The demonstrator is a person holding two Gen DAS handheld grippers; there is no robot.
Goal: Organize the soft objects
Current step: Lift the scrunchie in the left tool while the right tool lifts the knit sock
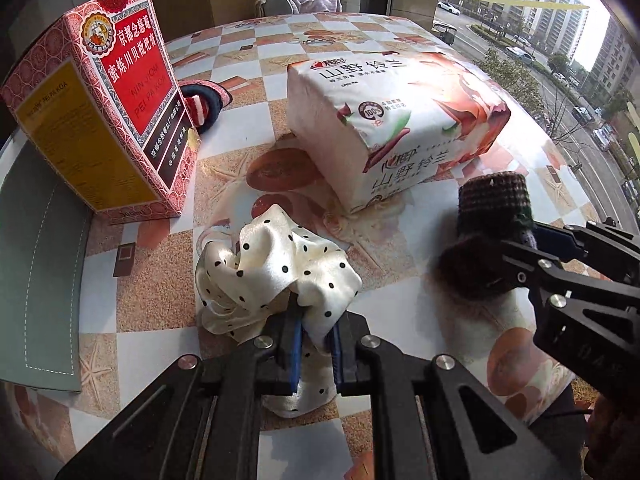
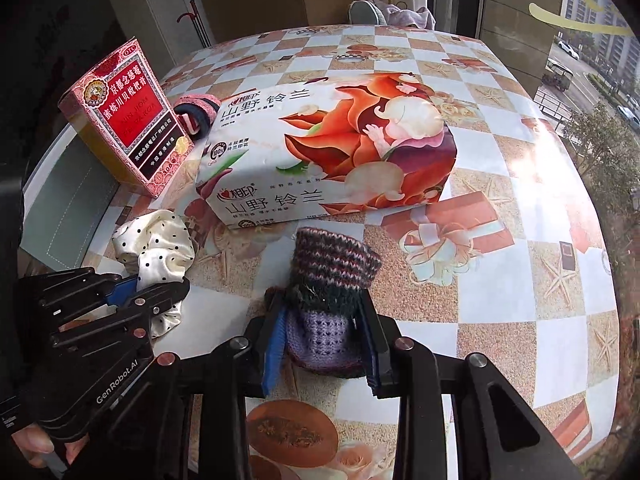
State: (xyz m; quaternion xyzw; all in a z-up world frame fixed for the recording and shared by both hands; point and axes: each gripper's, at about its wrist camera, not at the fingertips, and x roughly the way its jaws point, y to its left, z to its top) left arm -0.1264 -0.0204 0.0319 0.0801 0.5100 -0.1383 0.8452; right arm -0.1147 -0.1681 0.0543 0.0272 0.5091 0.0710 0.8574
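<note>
A cream polka-dot scrunchie point(image 1: 276, 264) hangs bunched just over the checked tablecloth, with my left gripper point(image 1: 316, 316) shut on its lower fold. In the right wrist view the same scrunchie point(image 2: 160, 240) sits at the left, the left gripper point(image 2: 154, 282) beside it. A small knitted sock point(image 2: 336, 260) with a striped cuff and a purple body stands between the fingers of my right gripper point(image 2: 320, 308), whose pads press on both its sides. The left wrist view has that sock point(image 1: 492, 200) and the right gripper point(image 1: 492, 248) at the right.
A wrapped tissue pack point(image 2: 332, 144) lies mid-table, just beyond both grippers. A red medicine box point(image 2: 128, 120) stands at the left, with a pink-and-dark striped band point(image 2: 196, 112) behind it. A grey-green mat point(image 1: 40, 280) lies at the left table edge point(image 2: 600, 320). A window is at the right.
</note>
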